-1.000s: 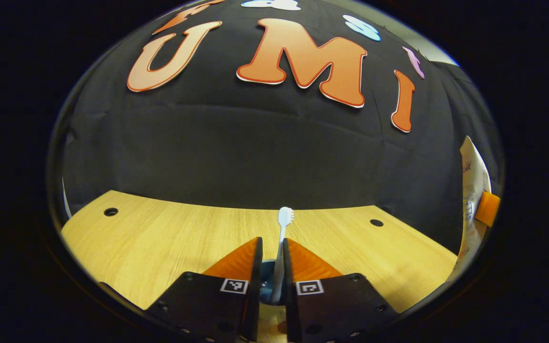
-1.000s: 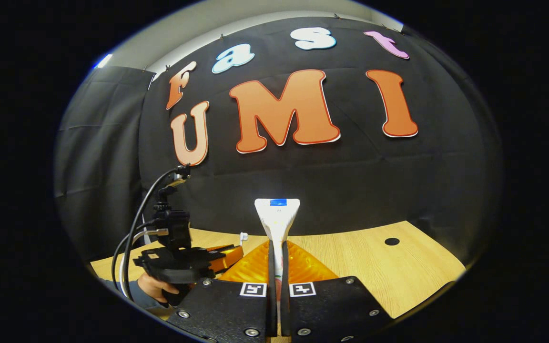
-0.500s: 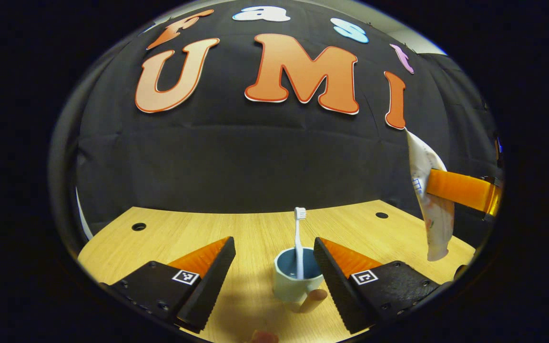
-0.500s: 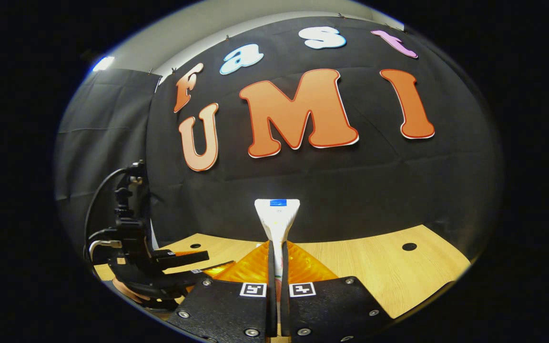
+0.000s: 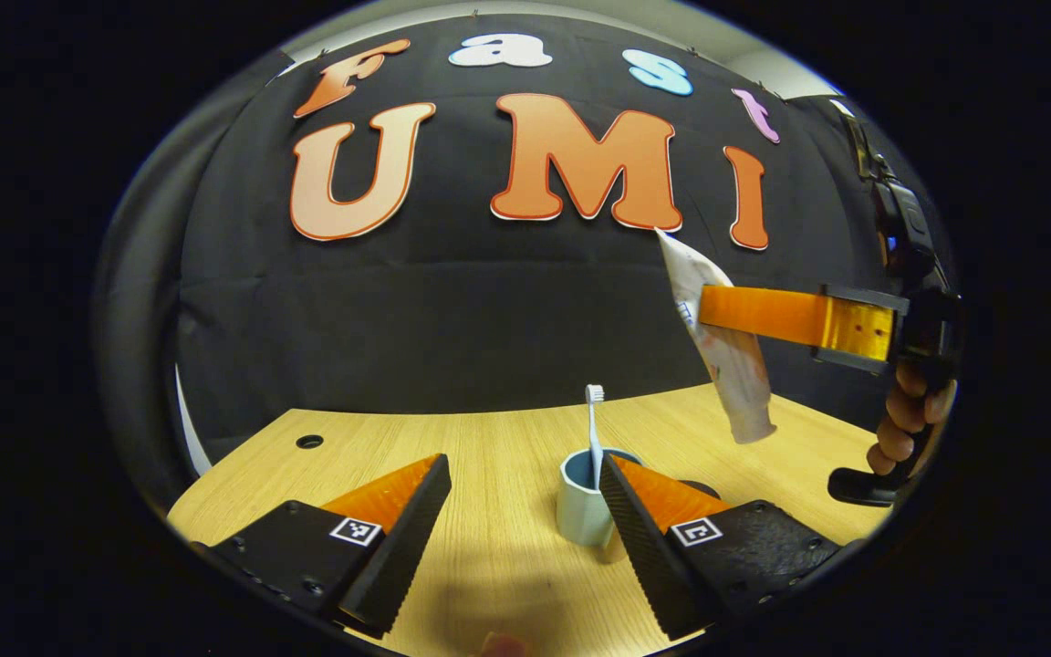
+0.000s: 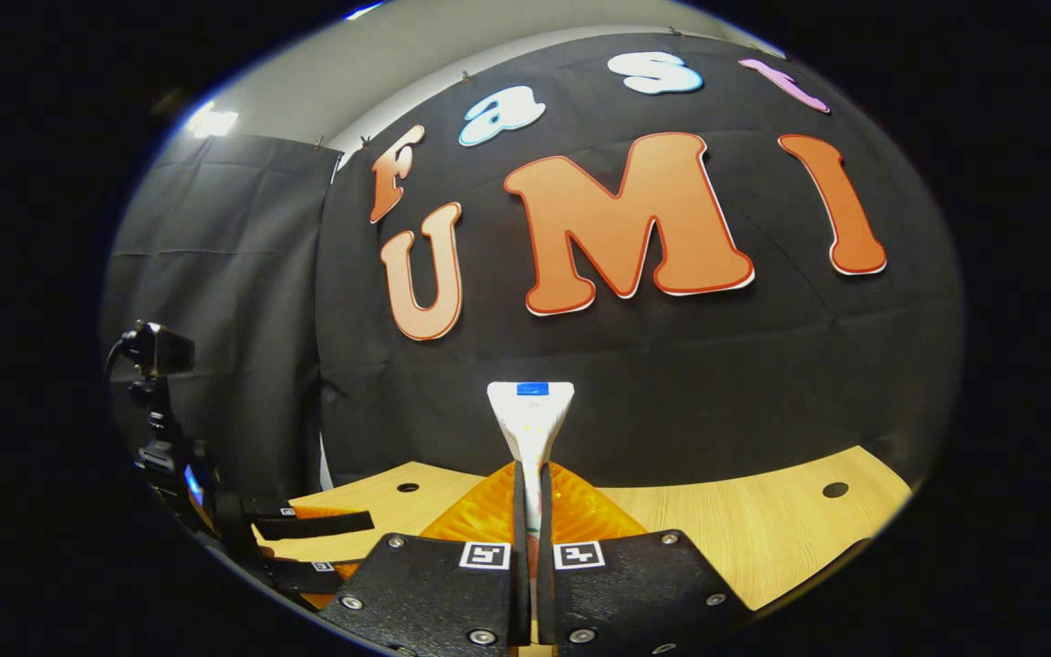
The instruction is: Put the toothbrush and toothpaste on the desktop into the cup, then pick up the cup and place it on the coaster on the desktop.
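Note:
A pale cup (image 5: 583,509) stands on the wooden desktop (image 5: 489,566) with the white toothbrush (image 5: 594,422) upright in it, bristles up. My left gripper (image 5: 523,470) is open just in front of the cup, its right finger overlapping the cup's side. In the left gripper view, my right gripper (image 5: 717,310) reaches in from the right, shut on the white toothpaste tube (image 5: 728,360), which hangs tilted above and right of the cup. In the right gripper view, the tube (image 6: 531,415) sticks up between the closed fingers of the right gripper (image 6: 531,479).
A dark flat patch (image 5: 701,489) lies on the desktop behind the cup, partly hidden by my finger. A hand (image 5: 907,422) holds the right gripper's handle. The left gripper (image 6: 311,529) shows low at left. Small holes (image 5: 309,442) mark the desktop near the wall.
My left gripper opened, left the toothbrush standing in the cup, and drew back. The right gripper carried the toothpaste leftward, closer to the cup.

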Demonstrator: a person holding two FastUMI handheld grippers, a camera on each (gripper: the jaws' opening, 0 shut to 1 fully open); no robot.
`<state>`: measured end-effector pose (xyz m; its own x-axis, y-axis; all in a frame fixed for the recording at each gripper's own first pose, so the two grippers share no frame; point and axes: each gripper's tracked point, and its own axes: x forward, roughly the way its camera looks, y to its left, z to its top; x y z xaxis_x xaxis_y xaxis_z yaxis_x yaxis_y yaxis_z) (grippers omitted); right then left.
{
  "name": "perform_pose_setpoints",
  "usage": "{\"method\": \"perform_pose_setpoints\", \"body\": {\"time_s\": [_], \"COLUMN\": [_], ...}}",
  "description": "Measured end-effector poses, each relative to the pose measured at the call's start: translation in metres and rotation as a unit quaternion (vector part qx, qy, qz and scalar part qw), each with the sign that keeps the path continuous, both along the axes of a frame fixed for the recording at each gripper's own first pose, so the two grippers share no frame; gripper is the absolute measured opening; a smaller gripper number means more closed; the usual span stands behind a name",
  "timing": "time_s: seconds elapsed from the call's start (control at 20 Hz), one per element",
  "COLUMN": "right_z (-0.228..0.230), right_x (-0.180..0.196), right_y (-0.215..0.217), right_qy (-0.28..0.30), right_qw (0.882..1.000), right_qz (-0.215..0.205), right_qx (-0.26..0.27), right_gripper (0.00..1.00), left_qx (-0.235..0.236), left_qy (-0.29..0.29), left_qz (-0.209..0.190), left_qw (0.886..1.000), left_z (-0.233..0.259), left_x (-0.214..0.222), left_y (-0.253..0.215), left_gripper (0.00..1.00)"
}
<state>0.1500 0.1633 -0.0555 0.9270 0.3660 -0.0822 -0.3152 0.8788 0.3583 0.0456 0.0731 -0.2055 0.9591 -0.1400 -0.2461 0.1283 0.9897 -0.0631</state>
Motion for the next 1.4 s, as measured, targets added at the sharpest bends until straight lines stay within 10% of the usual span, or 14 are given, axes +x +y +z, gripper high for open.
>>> {"method": "perform_pose_setpoints", "body": {"time_s": [1.4], "right_z": [-0.126], "right_x": [0.036], "right_y": [0.079], "right_qy": [0.074], "right_qw": [0.996], "right_qz": [0.040], "right_qx": [-0.026], "right_gripper": [0.06], "left_qx": [-0.026], "left_qy": [0.051], "left_qz": [0.044], "left_qw": [0.997], "left_z": [-0.038], "left_x": [-0.037], "left_y": [0.029], "left_gripper": [0.99]}}
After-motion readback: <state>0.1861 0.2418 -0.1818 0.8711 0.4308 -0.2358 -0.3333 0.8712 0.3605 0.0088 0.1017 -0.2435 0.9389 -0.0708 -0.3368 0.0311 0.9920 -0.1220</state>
